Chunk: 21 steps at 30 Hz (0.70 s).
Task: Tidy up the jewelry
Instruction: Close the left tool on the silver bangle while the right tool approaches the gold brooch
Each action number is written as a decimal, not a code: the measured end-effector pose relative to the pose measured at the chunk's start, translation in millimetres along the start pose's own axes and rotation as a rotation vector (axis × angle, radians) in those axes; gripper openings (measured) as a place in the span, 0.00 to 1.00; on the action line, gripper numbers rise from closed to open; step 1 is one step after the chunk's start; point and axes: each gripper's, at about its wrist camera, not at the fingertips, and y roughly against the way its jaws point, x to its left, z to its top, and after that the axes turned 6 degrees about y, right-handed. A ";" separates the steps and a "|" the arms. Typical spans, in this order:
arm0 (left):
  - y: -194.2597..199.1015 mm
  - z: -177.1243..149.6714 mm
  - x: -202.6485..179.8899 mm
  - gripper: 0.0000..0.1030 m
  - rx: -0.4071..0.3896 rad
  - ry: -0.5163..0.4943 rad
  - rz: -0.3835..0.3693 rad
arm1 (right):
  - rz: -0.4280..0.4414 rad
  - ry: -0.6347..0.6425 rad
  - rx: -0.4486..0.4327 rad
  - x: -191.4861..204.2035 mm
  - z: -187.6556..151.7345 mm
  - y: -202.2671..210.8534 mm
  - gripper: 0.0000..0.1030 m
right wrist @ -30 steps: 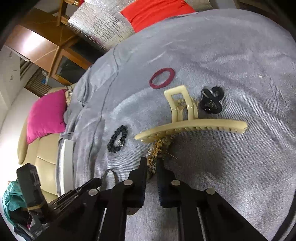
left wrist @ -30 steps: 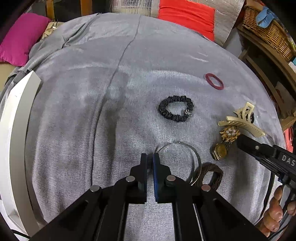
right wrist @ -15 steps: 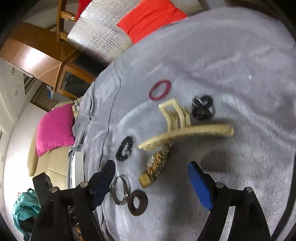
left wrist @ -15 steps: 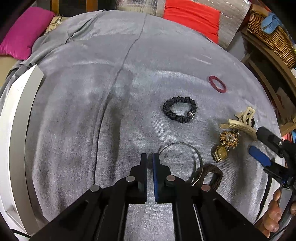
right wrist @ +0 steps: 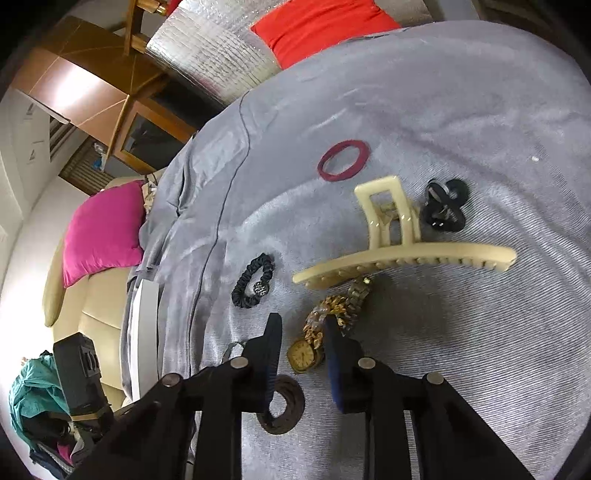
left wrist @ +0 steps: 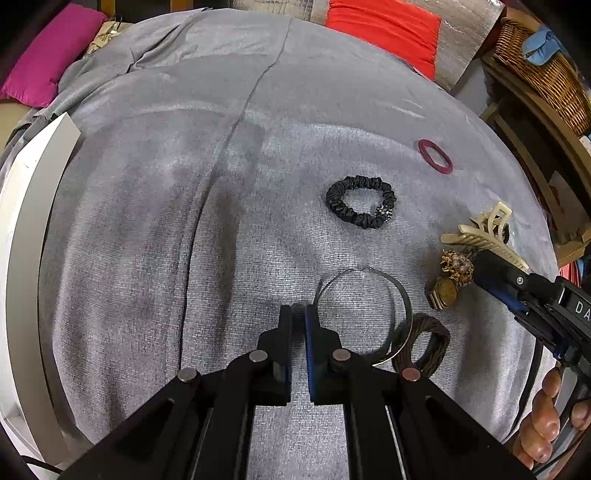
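Note:
Jewelry lies on a grey cloth [left wrist: 258, 184]. A gold watch [right wrist: 303, 355] with a gold brooch [right wrist: 328, 310] on its band lies between the fingers of my open right gripper [right wrist: 301, 325], also seen in the left wrist view [left wrist: 487, 273]. A cream hair claw [right wrist: 399, 254], black clip [right wrist: 445, 206], red ring band [right wrist: 343, 159], black scrunchie [right wrist: 255, 280] and brown hair tie [right wrist: 282, 406] lie around. My left gripper [left wrist: 298, 314] is shut and empty beside a silver bangle [left wrist: 400, 295].
A white tray [left wrist: 26, 229] stands at the cloth's left edge. A pink cushion [left wrist: 48, 59] and red cushion [left wrist: 384, 29] lie beyond the cloth. A wicker basket [left wrist: 543, 62] sits on wooden furniture at the far right.
My right gripper opened wide and pulled back, then came down again with its fingers astride the gold watch and brooch. My left gripper stayed shut by the bangle.

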 end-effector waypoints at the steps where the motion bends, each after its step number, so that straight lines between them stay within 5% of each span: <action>1: 0.3 0.1 -0.3 0.05 -0.002 0.000 -0.002 | 0.007 -0.005 -0.003 0.0 0.4 -0.9 0.24; 21: -2.5 2.1 -1.3 0.05 -0.003 -0.022 -0.025 | 0.003 -0.016 0.011 -3.5 20.5 -16.5 0.26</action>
